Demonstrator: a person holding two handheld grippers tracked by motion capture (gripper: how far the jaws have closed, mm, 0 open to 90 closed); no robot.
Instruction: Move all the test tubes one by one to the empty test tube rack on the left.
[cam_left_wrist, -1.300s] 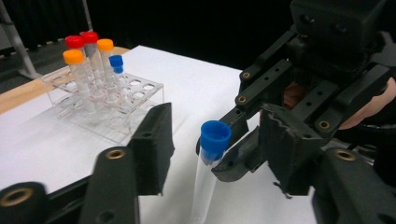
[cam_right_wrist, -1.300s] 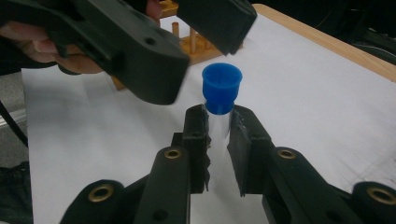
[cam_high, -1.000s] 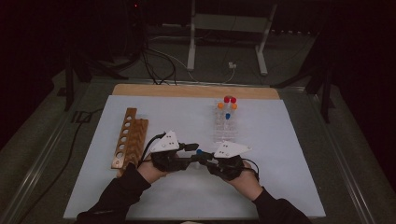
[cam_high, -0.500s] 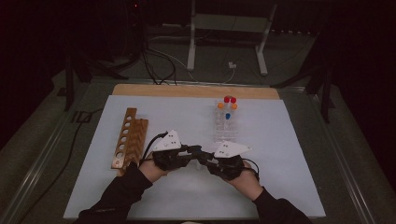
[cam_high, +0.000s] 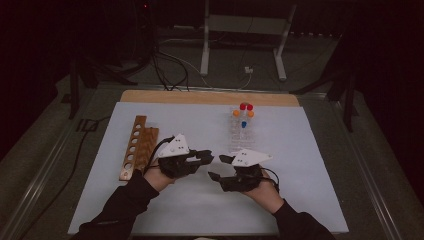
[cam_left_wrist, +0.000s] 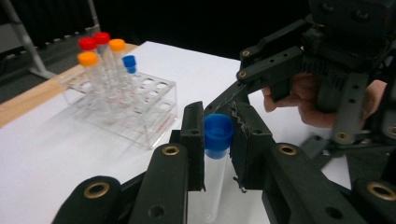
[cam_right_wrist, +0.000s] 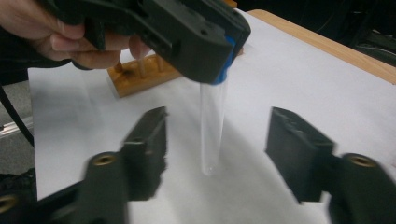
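A clear test tube with a blue cap (cam_left_wrist: 218, 135) hangs upright over the white mat. My left gripper (cam_left_wrist: 218, 122) is shut on it at the cap. In the right gripper view the tube (cam_right_wrist: 212, 126) hangs below the left gripper (cam_right_wrist: 196, 42), its round bottom near the mat. My right gripper (cam_right_wrist: 219, 140) is open, its jaws standing wide on either side of the tube without touching it. From above, the left gripper (cam_high: 202, 157) and right gripper (cam_high: 217, 167) face each other at the mat's middle front.
A clear plastic rack (cam_left_wrist: 140, 107) behind holds several tubes with red, orange and blue caps (cam_high: 243, 114). A wooden rack with a row of holes (cam_high: 137, 147) lies at the left of the white mat (cam_high: 310, 150). Cables and a stand's legs lie beyond the table.
The right gripper's jaws have spread apart and drawn slightly back from the left gripper's tip. Both hands stay near the same spot.
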